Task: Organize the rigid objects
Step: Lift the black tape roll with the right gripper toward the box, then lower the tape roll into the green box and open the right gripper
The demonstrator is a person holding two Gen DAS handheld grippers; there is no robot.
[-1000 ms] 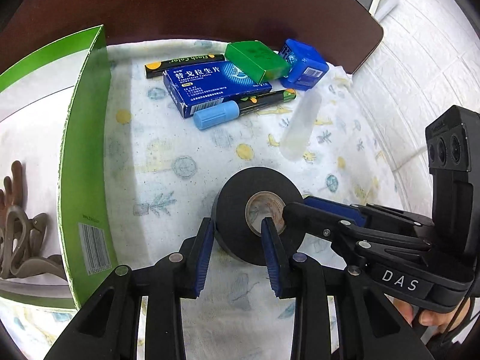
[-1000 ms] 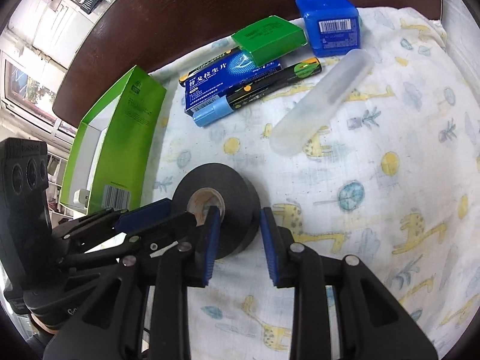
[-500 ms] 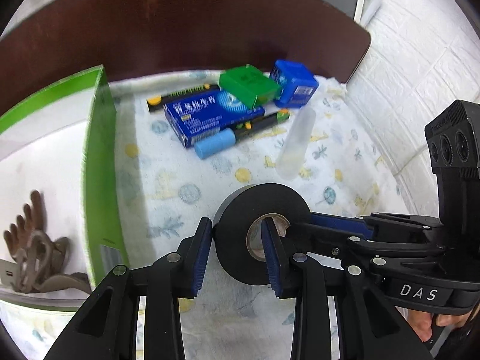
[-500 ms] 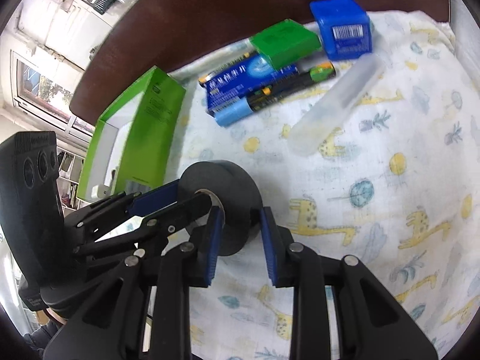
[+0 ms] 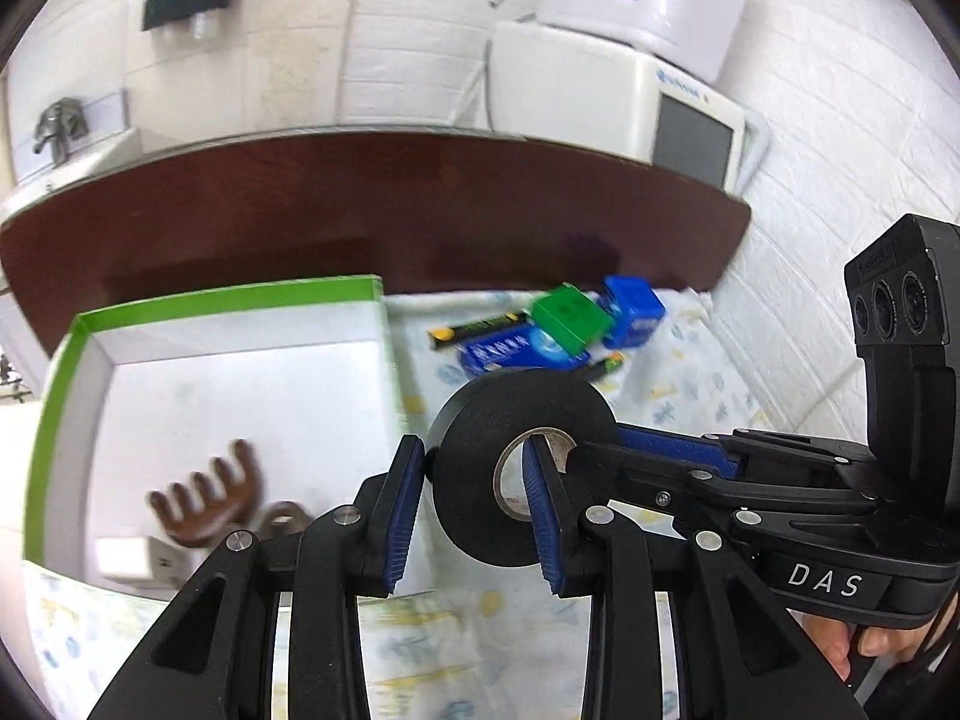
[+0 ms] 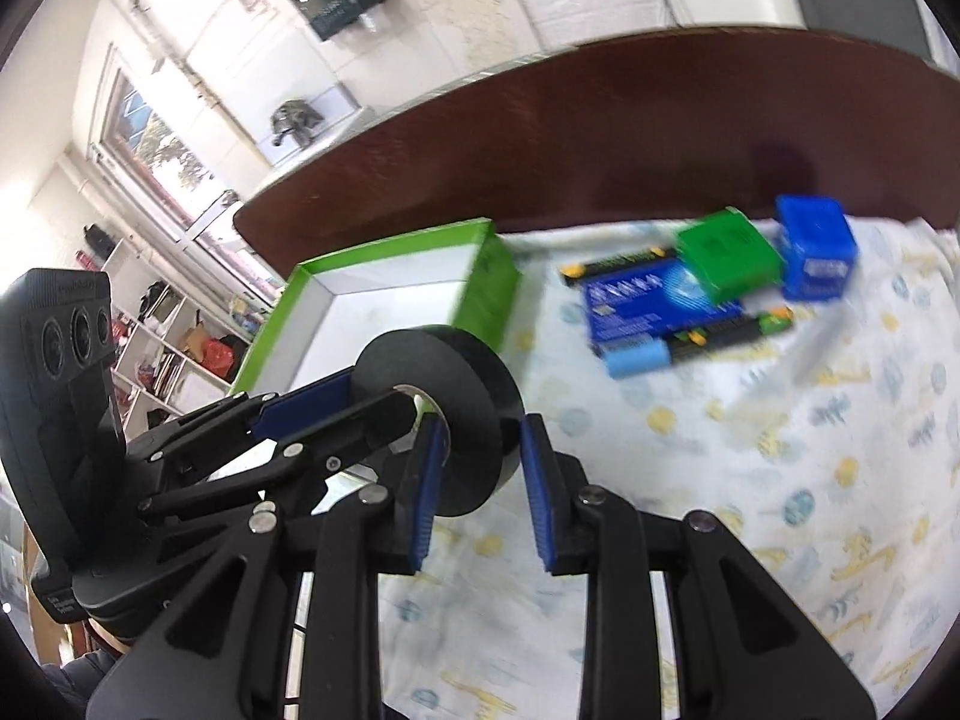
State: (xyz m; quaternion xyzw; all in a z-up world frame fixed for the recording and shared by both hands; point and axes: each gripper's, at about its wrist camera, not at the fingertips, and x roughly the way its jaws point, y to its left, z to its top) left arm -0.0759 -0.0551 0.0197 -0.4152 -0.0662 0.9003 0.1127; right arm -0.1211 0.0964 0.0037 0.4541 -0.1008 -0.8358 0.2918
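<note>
Now that the black roll of tape [image 5: 521, 468] has risen off the patterned cloth, both tongs [image 5: 474, 504] [image 6: 480, 480] clench its wall at frame centre, beside the green-rimmed cardboard box [image 5: 228, 300], likely its destination.

A black tape roll [image 5: 522, 468] hangs off the cloth, pinched by both the left gripper [image 5: 474, 516] and the right gripper [image 5: 624, 450], each with one finger through its core. Behind left lies the green-rimmed box [image 5: 228, 306] holding a brown clip [image 5: 210, 504].

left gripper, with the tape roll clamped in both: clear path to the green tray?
Probably yes: the green tray is open-topped, beside the left gripper, nothing between. But the right gripper also clamps the tape roll.
</note>
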